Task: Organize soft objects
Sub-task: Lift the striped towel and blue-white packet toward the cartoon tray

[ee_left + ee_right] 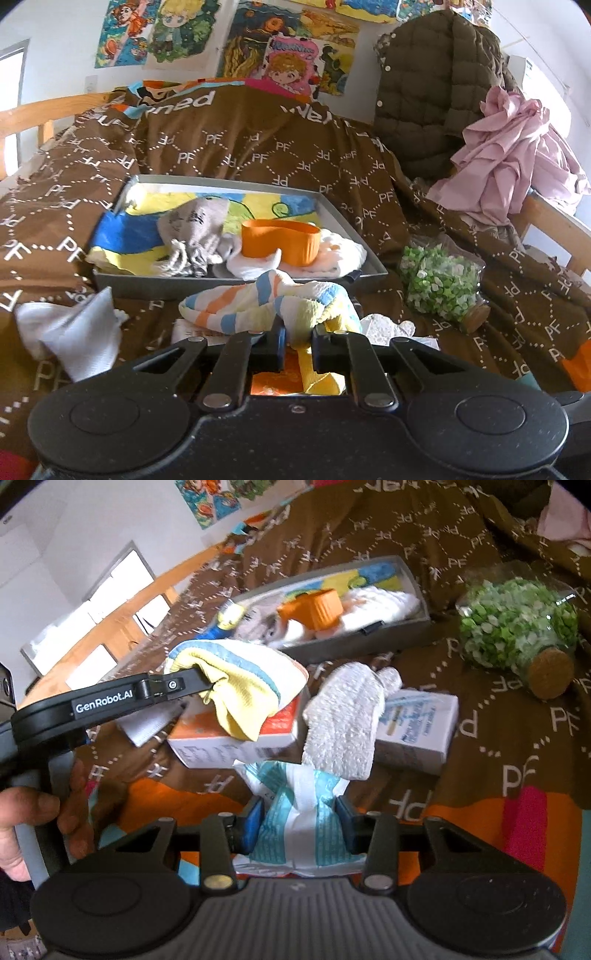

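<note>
The left tool (298, 345) was clenched on a striped towel (269, 304), yellow with blue, orange and white bands, and the cloth hung lifted above the bed, in front of the grey tray (236, 282). In the right wrist view the same towel (240, 686) drooped from the left tool's fingers (177, 683) over an orange and white carton (236, 742) which lay on the brown bed cover (258, 147). The right tool (300, 821) was grasping a soft white packet with pale blue print (295, 812); its two blue pads pressed on both sides of the packet, which rested on the cover just in front of that tool. A white textured cloth (343, 723) lay between the carton and a small white box (417, 731), touching both. Inside the tray I could see an orange band (280, 242) on a white cloth (332, 254), a grey knitted pouch (192, 229) beside it, and a yellow and blue sheet (129, 229) under them. A glass jar of green pieces with a cork (517, 627) lay on its side to the right of the tray, apart from it. A white sock (70, 332) lay at the left on the cover. A person's hand (33, 819) held the left tool's handle. A padded olive jacket (428, 92) and a pink garment (513, 155) were piled at the far right.
</note>
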A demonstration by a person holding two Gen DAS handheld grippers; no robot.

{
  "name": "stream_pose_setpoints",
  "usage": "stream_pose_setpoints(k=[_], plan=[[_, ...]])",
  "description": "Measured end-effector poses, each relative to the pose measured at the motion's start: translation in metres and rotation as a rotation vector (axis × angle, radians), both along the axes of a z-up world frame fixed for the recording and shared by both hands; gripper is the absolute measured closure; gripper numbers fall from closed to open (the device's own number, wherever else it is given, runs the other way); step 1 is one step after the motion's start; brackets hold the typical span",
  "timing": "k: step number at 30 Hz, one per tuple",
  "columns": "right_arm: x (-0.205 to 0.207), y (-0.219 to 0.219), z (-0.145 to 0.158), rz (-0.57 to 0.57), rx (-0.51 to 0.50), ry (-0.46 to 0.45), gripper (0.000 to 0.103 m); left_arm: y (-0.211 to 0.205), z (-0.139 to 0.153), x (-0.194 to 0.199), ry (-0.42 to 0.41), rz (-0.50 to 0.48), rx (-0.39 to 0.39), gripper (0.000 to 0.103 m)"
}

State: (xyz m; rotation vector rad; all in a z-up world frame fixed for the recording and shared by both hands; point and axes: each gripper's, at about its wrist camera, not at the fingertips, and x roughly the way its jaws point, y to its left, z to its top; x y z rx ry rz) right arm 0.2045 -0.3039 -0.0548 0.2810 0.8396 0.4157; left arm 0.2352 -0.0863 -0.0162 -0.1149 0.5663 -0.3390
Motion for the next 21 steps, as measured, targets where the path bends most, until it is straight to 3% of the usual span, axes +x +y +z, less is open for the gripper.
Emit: stream_pose_setpoints(k=[9, 21], plan=[[-0.008, -0.005, 0.015, 0.010, 0.085, -0.092, 0.057, 0.014, 0.030, -0.012, -0.003, 0.040, -0.039, 0.090], [-0.008, -0.010, 0.030, -0.024, 0.173, -0.258, 0.057, 0.012, 0.066, 0.001, -0.080, 0.054, -0.028, 0.090]])
